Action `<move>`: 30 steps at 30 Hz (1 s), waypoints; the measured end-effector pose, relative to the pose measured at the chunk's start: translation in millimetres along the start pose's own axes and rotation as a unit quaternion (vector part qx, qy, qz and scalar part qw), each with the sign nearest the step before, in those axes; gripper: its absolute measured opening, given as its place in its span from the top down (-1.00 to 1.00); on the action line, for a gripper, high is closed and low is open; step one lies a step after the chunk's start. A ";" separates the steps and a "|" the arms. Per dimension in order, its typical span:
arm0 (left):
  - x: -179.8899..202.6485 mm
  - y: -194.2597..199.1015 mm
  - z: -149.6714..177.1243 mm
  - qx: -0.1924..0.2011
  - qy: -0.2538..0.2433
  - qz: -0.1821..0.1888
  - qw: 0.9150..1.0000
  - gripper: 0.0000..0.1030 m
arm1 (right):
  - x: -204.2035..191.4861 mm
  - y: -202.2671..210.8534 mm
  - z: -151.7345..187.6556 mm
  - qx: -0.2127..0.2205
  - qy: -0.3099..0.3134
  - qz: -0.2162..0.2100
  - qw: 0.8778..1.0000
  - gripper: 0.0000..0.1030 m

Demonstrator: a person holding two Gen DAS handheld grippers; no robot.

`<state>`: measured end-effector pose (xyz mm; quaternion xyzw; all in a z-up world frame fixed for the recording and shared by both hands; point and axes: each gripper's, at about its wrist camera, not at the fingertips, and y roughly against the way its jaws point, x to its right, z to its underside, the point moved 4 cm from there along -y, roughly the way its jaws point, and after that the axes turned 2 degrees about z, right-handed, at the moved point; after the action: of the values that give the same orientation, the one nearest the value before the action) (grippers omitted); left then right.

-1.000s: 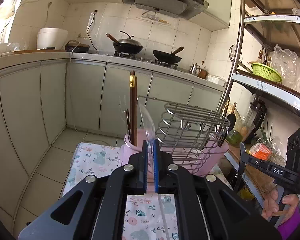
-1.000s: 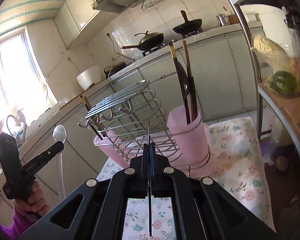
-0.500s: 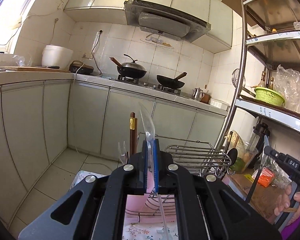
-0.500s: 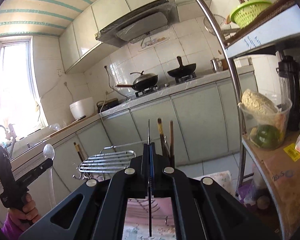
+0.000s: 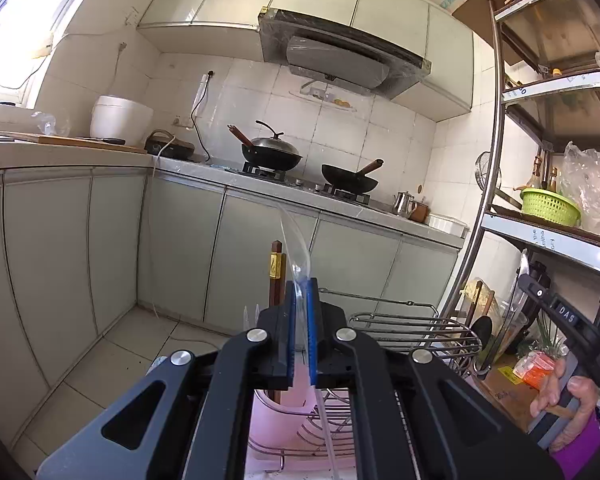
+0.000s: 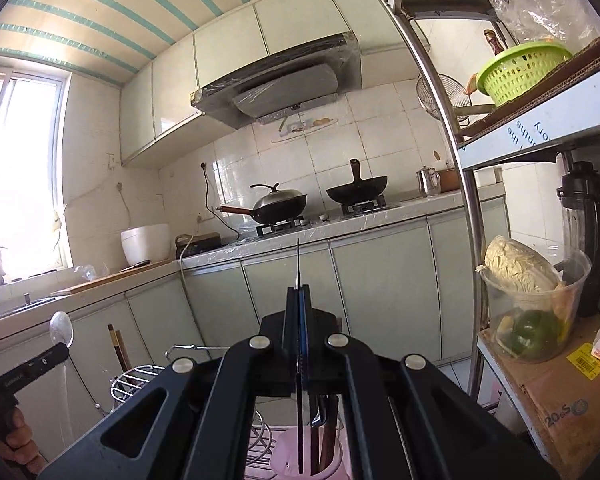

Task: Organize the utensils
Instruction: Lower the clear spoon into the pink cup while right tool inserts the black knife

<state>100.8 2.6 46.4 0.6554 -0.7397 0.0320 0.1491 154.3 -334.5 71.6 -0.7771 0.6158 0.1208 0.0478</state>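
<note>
Above the rack (image 5: 416, 326) — both grippers (image 5: 300, 320) level.

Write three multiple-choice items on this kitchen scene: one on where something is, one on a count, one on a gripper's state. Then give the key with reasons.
1. Where does the green basket sit?
A. On the metal shelf rack at the right
B. On the stove
C. On the floor

2. How many black woks stand on the stove?
A. One
B. Two
C. Four

3. What is the state of the left gripper?
A. Wide open and empty
B. Shut on a clear plastic spoon
C. Shut on a wooden chopstick

Key:
1 A: the basket rests on a shelf of the rack, beside a plastic bag.
2 B: one lidded wok and one open wok sit on the two burners.
3 B: the blue pads clamp the clear plastic spoon, whose bowl rises above the fingertips.
</note>
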 end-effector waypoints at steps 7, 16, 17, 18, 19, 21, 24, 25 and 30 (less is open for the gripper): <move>-4.1 -7.5 -1.0 0.011 0.006 -0.002 1.000 0.92 | 1.1 -20.6 30.1 -0.022 0.014 0.011 1.000 0.98; -2.2 -17.9 -5.1 0.053 -0.002 -0.023 0.998 0.92 | -3.0 -15.2 63.9 -0.053 0.018 0.006 0.998 0.98; -0.8 -19.5 -5.6 0.057 -0.007 -0.026 0.998 0.92 | -2.9 -15.0 66.6 -0.056 0.016 0.005 0.998 0.98; 1.1 -21.1 -5.1 0.062 -0.012 -0.027 0.998 0.92 | -2.1 -15.0 68.2 -0.059 0.013 0.004 0.998 0.98; 2.7 -22.4 -4.5 0.067 -0.017 -0.030 0.997 0.92 | -1.0 -15.3 70.5 -0.063 0.009 0.004 0.998 0.98; 6.3 -26.0 -2.3 0.081 -0.030 -0.040 0.996 0.92 | 1.5 -16.0 73.1 -0.068 0.002 0.005 0.998 0.98; 10.9 -34.4 1.1 0.102 -0.046 -0.057 0.992 0.92 | 4.3 -16.3 76.8 -0.073 -0.004 0.004 0.997 0.98; 12.5 -36.9 3.0 0.109 -0.052 -0.064 0.991 0.92 | 5.2 -16.5 77.7 -0.074 -0.004 0.004 0.997 0.98; 20.9 -51.6 15.0 0.130 -0.081 -0.085 0.984 0.92 | 6.2 -15.9 80.6 -0.074 -0.006 0.003 0.997 0.98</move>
<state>146.7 -28.3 29.9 0.7301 -0.6805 0.0619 0.0038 160.6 -318.6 -9.0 -0.7761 0.6069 0.1711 -0.0069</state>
